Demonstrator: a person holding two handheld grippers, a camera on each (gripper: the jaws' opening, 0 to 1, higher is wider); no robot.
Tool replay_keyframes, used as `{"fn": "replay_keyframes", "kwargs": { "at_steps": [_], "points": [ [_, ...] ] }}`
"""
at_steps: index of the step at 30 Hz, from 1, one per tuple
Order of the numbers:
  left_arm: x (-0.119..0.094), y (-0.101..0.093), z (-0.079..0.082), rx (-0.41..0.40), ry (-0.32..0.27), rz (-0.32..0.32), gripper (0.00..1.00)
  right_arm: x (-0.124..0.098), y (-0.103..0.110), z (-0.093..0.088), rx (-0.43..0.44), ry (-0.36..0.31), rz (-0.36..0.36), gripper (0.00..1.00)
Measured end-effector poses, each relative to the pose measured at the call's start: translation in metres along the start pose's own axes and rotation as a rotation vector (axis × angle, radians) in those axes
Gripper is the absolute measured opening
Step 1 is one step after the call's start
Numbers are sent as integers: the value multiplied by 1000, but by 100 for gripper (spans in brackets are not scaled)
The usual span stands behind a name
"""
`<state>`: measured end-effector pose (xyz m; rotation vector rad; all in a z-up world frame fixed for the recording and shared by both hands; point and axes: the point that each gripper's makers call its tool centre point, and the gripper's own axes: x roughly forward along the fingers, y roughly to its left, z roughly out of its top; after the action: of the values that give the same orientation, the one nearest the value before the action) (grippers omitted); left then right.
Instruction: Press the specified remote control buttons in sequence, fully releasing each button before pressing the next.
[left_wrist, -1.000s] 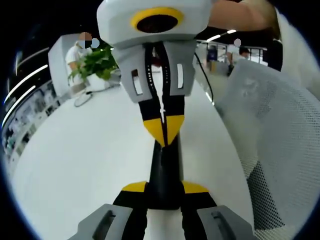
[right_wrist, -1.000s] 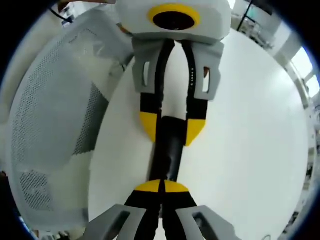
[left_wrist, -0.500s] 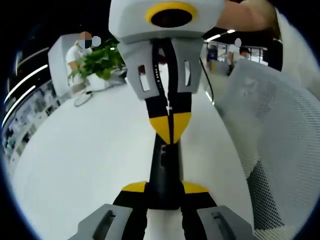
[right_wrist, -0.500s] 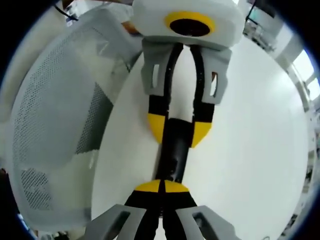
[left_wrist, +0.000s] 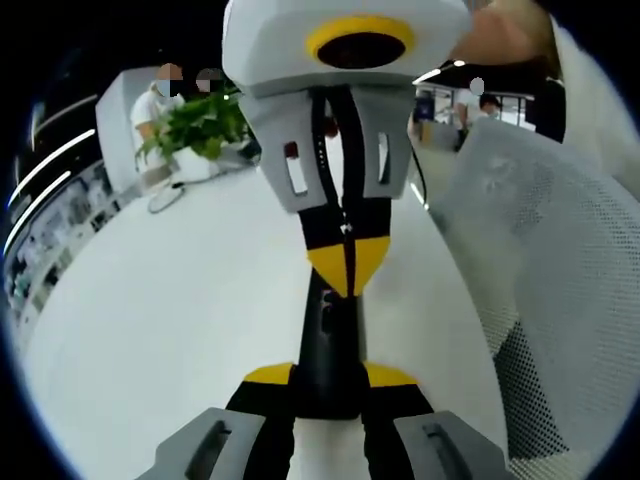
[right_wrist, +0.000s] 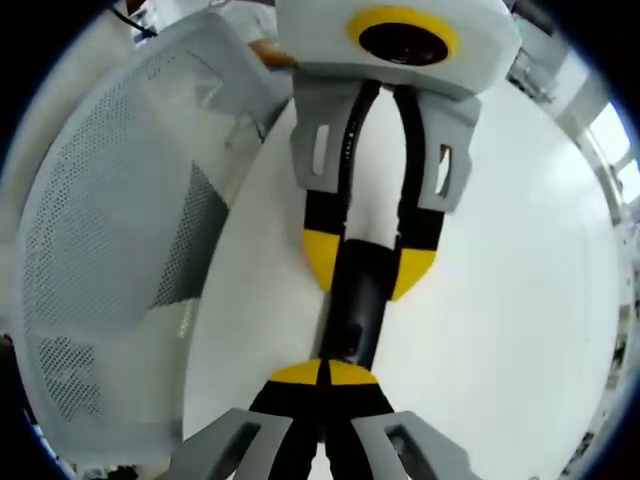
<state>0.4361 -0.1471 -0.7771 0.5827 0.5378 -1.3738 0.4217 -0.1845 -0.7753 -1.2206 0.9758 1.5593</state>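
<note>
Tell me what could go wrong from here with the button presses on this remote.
1. The left gripper clamps the black remote near one end only. A push from the shut right gripper further along could tilt it or make it slip.
2. The right gripper's tips hide the buttons under them in the right gripper view, so a wrong button or an incomplete release may go unnoticed.

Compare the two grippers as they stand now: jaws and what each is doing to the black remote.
The left gripper has its jaws spread, clamped on one end of the black remote; the right gripper has its jaws shut together. The left gripper grips the remote by its sides; the right gripper's closed tips sit over the remote's top face, whether pressing I cannot tell. Both have yellow-tipped black jaws and face each other across the white table.
</note>
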Motion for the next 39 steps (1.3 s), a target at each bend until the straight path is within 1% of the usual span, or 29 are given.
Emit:
{"fn": "replay_keyframes", "kwargs": {
  "at_steps": [17, 29, 39],
  "points": [
    [-1, 0, 0, 1, -1, 7, 23, 1, 4, 3, -40, 27, -14, 0],
    [-1, -1, 1, 1, -1, 10, 23, 2, 3, 2, -65, 45, -18, 0],
    [-1, -1, 1, 5, 0, 11, 23, 1, 4, 3, -56, 35, -23, 0]
  ]
}}
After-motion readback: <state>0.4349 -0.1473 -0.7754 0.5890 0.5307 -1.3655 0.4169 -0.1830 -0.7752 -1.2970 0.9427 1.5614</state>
